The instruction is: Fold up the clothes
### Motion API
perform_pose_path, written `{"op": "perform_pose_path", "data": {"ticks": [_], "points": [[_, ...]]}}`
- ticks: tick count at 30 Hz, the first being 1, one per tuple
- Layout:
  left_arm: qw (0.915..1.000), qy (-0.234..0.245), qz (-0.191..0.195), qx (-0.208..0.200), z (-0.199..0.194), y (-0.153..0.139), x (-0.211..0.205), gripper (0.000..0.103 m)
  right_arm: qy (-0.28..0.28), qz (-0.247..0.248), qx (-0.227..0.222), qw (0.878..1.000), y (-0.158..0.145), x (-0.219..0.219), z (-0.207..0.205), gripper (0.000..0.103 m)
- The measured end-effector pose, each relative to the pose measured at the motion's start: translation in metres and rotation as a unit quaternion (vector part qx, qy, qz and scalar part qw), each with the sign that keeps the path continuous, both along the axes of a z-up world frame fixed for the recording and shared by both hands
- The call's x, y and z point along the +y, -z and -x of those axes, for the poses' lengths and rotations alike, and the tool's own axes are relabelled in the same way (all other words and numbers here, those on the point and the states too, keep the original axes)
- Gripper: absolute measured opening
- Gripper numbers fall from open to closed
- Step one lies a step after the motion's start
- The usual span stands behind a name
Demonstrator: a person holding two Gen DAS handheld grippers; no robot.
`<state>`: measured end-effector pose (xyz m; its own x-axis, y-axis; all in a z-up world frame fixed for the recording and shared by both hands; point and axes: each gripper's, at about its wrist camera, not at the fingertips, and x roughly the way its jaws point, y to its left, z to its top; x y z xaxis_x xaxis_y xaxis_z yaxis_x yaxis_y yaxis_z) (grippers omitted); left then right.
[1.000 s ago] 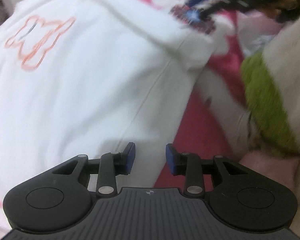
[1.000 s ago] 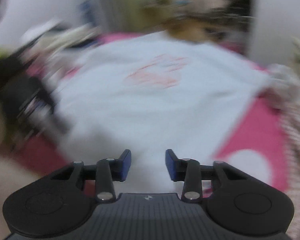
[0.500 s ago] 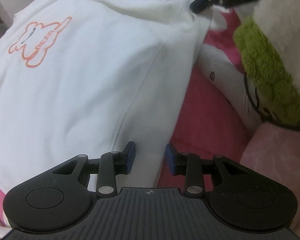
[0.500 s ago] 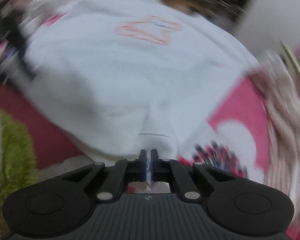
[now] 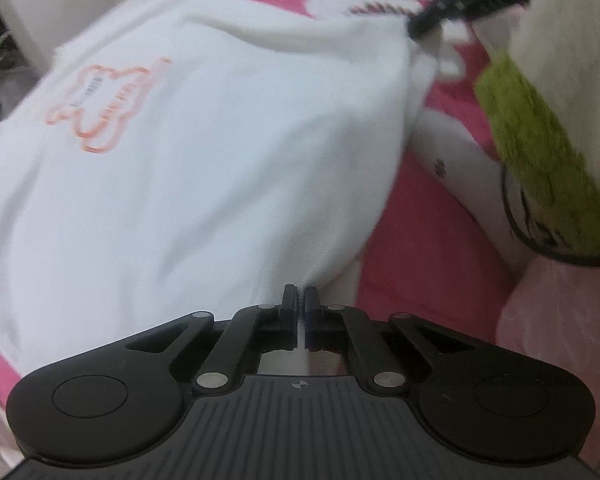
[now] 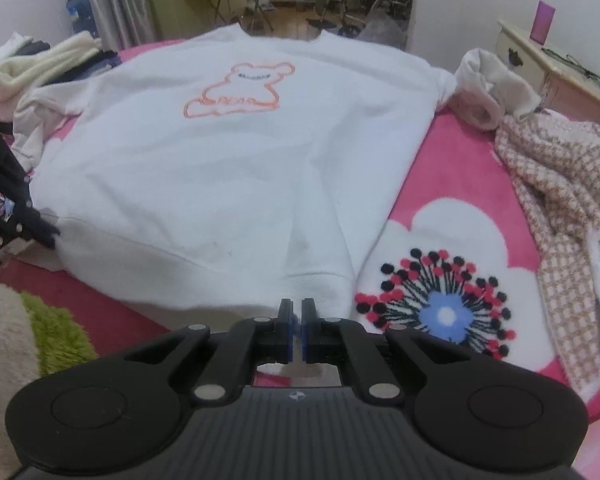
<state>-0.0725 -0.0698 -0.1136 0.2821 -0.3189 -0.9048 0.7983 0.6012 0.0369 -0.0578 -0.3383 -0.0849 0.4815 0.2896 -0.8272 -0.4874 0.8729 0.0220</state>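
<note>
Across the pink bedspread [image 6: 452, 168] lies a white sweatshirt [image 6: 236, 168], spread flat with its front up and its neck opening at the far end. On its chest we see an orange outline of a bear [image 6: 238, 90] with small lettering inside; the letters are too small for us to read. The cloth is mostly smooth, with soft creases that run from the middle toward the near hem, and the ribbed hem band bulges slightly where it is gathered. One sleeve at the far right is bunched against a cream garment [image 6: 496, 84].

Our right tongs [image 6: 297, 320] are pinched together on the near hem band of the sweatshirt, close to its right corner, with white cloth caught between the blue pads. Our left tongs [image 5: 301, 312] are likewise pressed tight on the hem at the opposite corner, and a strip of white fabric shows between their pads. From the left wrist view the sweatshirt is blurred.

Beside the sweatshirt, a big white flower print [image 6: 448, 280] with a blue centre marks the bedspread, and a beige checked garment [image 6: 568, 208] lies at the right edge. A folded pile of clothes [image 6: 44, 60] sits at the far left.
</note>
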Motion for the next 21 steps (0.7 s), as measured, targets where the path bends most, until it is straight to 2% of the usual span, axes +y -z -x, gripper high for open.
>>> {"op": "perform_pose_path", "data": {"ticks": [6, 10, 14, 17, 21], "points": [[0.9986, -0.022, 0.02, -0.043, 0.005, -0.028, 0.018, 0.0, -0.025, -0.016, -0.004, 1.0, -0.007, 0.006, 0.006, 0.003], [0.9966, 0.013, -0.004, -0.081, 0.016, -0.044, 0.03, 0.0, -0.049, -0.028, 0.005, 0.998, -0.006, 0.014, 0.008, 0.003], [0.9944, 0.067, -0.057, -0.058, 0.025, -0.023, 0.03, 0.0, -0.073, -0.014, 0.048, 0.996, 0.017, 0.028, 0.005, 0.003], [0.9902, 0.101, -0.087, -0.04, 0.036, -0.007, 0.023, 0.0, -0.088, -0.007, 0.057, 0.994, 0.021, 0.038, 0.006, 0.003], [0.9925, 0.082, -0.091, -0.007, 0.027, 0.01, 0.018, 0.001, -0.08, 0.02, 0.083, 0.993, 0.029, 0.04, 0.003, 0.003]]}}
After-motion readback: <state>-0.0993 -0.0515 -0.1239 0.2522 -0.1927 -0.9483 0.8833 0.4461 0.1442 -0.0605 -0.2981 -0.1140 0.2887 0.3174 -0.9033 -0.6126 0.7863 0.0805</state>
